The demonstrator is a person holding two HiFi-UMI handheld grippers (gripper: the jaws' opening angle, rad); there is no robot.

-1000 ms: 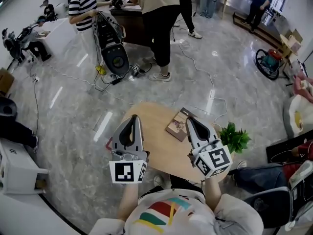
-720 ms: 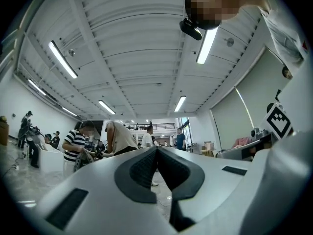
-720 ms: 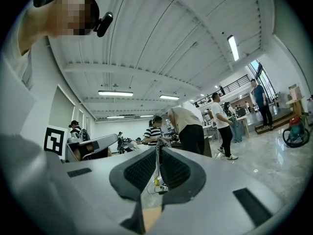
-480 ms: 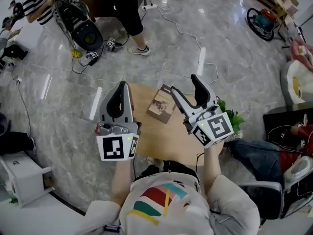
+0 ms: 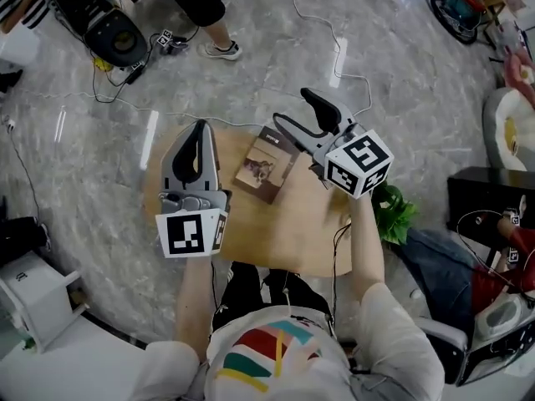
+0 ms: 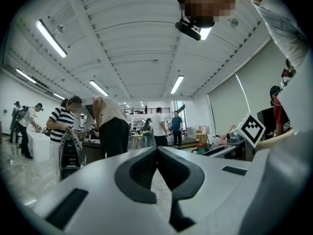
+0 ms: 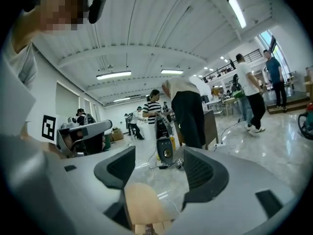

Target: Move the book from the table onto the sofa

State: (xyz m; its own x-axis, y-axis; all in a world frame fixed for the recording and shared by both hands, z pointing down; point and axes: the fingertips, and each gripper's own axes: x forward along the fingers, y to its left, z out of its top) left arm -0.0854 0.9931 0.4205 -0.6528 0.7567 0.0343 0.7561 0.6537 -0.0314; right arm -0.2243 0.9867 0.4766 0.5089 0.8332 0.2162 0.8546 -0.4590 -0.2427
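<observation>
The book [image 5: 266,167], with a brown picture cover, lies flat on the round wooden table [image 5: 292,241], toward its far side. My right gripper [image 5: 303,117] hovers over the book's far right corner. Its jaws have just been opening and stand apart with nothing between them. In the right gripper view the right gripper [image 7: 159,168] frames the table's rim [image 7: 141,199] and the floor. My left gripper [image 5: 198,129] is shut and empty over the table's left edge, left of the book. The left gripper [image 6: 157,152] points level across the room. No sofa is clearly in view.
A green potted plant [image 5: 393,211] stands at the table's right side. Cables [image 5: 334,32] trail over the marble floor beyond the table. People stand by a desk at the far side [image 7: 188,111]. A black machine [image 5: 113,27] sits at the far left.
Both grippers have come down and forward over the table. The right gripper's jaws went from shut to apart. The book has not moved on the table.
</observation>
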